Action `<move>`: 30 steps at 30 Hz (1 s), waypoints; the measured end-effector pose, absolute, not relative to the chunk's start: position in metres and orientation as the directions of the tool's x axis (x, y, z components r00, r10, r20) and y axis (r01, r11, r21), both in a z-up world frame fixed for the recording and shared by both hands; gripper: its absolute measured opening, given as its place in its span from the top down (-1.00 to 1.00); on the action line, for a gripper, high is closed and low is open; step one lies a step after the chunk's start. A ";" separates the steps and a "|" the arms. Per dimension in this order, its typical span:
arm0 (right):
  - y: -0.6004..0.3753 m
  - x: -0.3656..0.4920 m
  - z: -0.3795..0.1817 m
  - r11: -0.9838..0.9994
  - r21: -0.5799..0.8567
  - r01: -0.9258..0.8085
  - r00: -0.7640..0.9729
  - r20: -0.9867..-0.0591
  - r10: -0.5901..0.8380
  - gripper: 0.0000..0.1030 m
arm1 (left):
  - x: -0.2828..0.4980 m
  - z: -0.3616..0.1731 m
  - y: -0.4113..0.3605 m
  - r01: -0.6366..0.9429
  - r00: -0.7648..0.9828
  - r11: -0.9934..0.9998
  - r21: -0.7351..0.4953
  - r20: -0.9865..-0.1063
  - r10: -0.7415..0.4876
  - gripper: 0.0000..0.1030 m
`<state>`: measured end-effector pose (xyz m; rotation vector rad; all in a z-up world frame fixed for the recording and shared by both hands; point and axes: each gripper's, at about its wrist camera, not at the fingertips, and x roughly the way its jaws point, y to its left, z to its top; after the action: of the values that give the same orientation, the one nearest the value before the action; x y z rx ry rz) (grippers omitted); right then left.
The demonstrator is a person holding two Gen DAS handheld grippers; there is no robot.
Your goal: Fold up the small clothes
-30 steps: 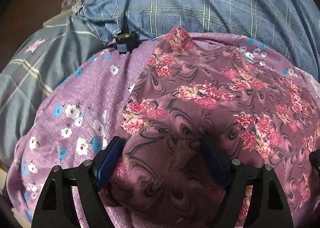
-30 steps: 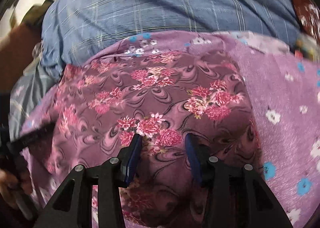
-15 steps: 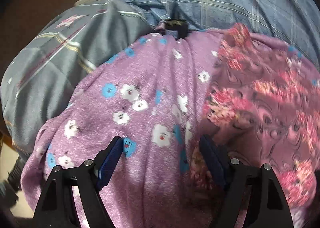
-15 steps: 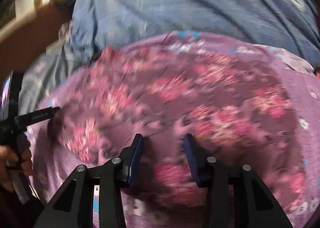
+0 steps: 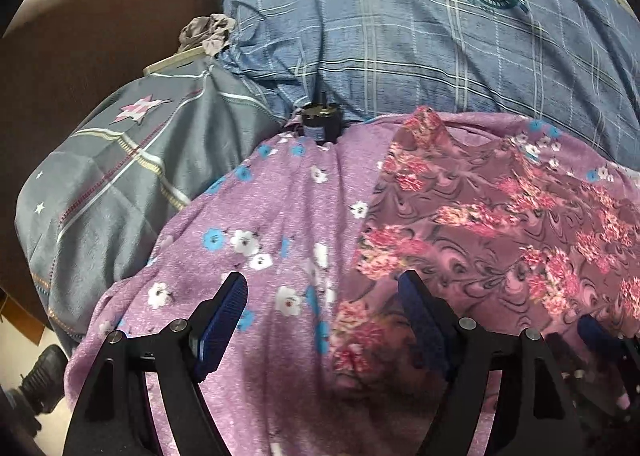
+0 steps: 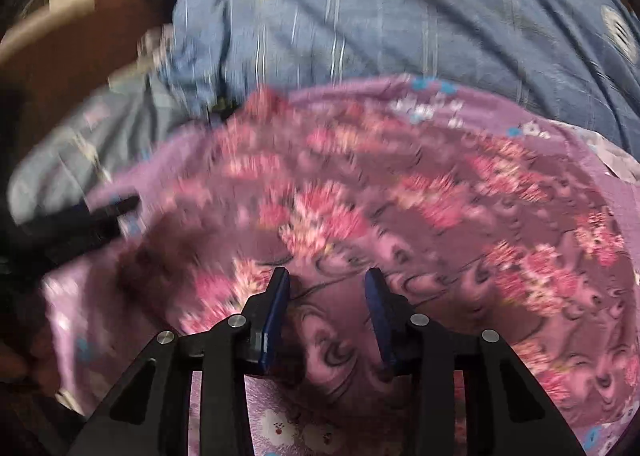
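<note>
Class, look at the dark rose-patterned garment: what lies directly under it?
The rose-patterned garment lies on a lilac cloth with white and blue flowers, which shows beside and beyond it. Whatever lies beneath the garment's middle is covered.

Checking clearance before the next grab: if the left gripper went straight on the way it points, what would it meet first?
Probably the lilac flowered cloth right ahead of the left gripper; the dark rose-print garment's edge lies just beside. Depth is unclear.

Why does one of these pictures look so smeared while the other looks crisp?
Right wrist view: the rose-print garment and blue plaid cover are streaked by motion blur; only the right gripper is sharp. Left wrist view: crisp print, with fisheye bending at the edges and shadow under the left gripper.
</note>
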<state>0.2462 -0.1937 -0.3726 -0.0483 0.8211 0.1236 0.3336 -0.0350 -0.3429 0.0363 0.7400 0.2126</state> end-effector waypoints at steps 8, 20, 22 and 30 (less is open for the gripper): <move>-0.201 0.242 -0.361 0.993 -0.031 -0.110 0.693 -0.719 0.055 0.22 | 0.307 -0.324 -0.051 -0.179 0.727 0.980 0.086 -0.659 0.191 -0.49; -0.257 0.236 -0.341 0.987 -0.126 0.104 0.694 -0.701 -0.163 0.21 | 0.298 -0.324 -0.106 -0.070 0.777 0.994 0.086 -0.620 0.108 -0.50; -0.264 0.233 -0.340 0.985 -0.120 0.122 0.692 -0.702 -0.171 0.21 | 0.296 -0.326 -0.116 -0.052 0.780 0.994 0.094 -0.618 0.099 -0.50; -0.281 0.224 -0.332 0.980 -0.123 0.154 0.695 -0.691 -0.196 0.21 | 0.296 -0.327 -0.139 -0.021 0.775 0.995 0.099 -0.628 0.079 -0.50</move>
<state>0.2243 -0.2813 -0.3318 -0.0574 0.7776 -0.1957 0.2957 -0.1388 -0.3270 0.0884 0.6829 0.0538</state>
